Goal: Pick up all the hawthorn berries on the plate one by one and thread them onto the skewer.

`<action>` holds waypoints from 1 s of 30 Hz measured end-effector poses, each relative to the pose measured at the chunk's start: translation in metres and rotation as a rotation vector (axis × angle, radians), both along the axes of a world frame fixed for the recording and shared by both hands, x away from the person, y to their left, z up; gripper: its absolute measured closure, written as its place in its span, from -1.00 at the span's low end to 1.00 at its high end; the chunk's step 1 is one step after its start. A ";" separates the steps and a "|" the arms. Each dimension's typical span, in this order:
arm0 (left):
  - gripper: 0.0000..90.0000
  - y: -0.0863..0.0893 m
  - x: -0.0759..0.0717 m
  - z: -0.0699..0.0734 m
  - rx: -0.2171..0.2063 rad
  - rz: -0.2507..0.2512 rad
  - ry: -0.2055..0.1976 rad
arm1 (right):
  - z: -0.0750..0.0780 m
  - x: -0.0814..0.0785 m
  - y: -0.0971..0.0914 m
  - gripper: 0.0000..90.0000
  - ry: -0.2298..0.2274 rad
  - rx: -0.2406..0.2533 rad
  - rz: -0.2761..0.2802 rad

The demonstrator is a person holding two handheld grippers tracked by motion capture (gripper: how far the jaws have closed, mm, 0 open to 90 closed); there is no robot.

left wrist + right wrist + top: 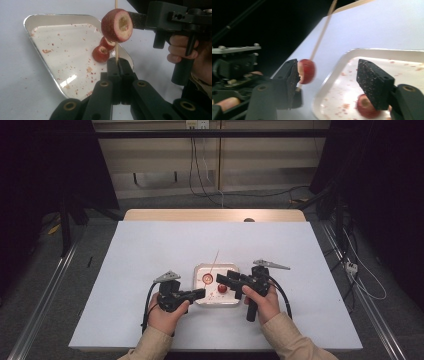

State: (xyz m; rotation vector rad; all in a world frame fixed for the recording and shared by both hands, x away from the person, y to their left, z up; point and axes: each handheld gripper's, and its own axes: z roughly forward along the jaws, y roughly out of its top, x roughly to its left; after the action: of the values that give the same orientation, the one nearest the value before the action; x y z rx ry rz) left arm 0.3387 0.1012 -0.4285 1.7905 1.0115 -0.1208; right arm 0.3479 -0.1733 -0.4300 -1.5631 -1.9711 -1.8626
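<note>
Near the surface's (150,245) front edge, my left gripper (117,65) holds its jaws pinched on a skewer (116,50) bearing a red fruit piece (117,25). My right gripper (329,77), jaws spread, flanks that piece above the tray (32,20), where two more pieces (101,53) lie.

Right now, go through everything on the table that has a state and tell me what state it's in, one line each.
Left gripper: shut on the skewer, holding it upright.
Right gripper: open, one jaw beside the skewered fruit piece.
Skewer: upright, run through one fruit piece.
Skewered fruit piece: threaded, held above the tray.
Two loose fruit pieces: lying in the tray, touching.
Tray: flat on the table, flecked with red crumbs.
</note>
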 end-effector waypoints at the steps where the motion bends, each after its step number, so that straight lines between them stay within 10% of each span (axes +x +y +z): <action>1: 0.99 0.001 0.000 0.000 -0.002 -0.001 -0.003 | 0.000 0.001 -0.001 -0.42 0.001 -0.015 -0.002; 12: 0.99 0.010 0.000 0.002 -0.010 0.005 -0.009 | -0.013 0.009 -0.004 -0.51 -0.065 -0.344 0.010; 20: 0.99 0.010 0.000 0.002 -0.011 0.008 -0.010 | -0.019 0.013 -0.001 0.22 -0.078 -0.409 0.046; 30: 0.99 0.009 0.000 0.001 -0.004 0.005 -0.001 | -0.025 0.013 0.007 0.38 -0.066 -0.411 0.074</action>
State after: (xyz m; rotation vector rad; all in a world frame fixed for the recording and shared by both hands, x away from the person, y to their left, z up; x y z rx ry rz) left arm 0.3388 0.1104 -0.4276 1.7838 1.0145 -0.1186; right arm 0.3613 -0.1658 -0.4549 -1.4958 -2.5293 -1.5717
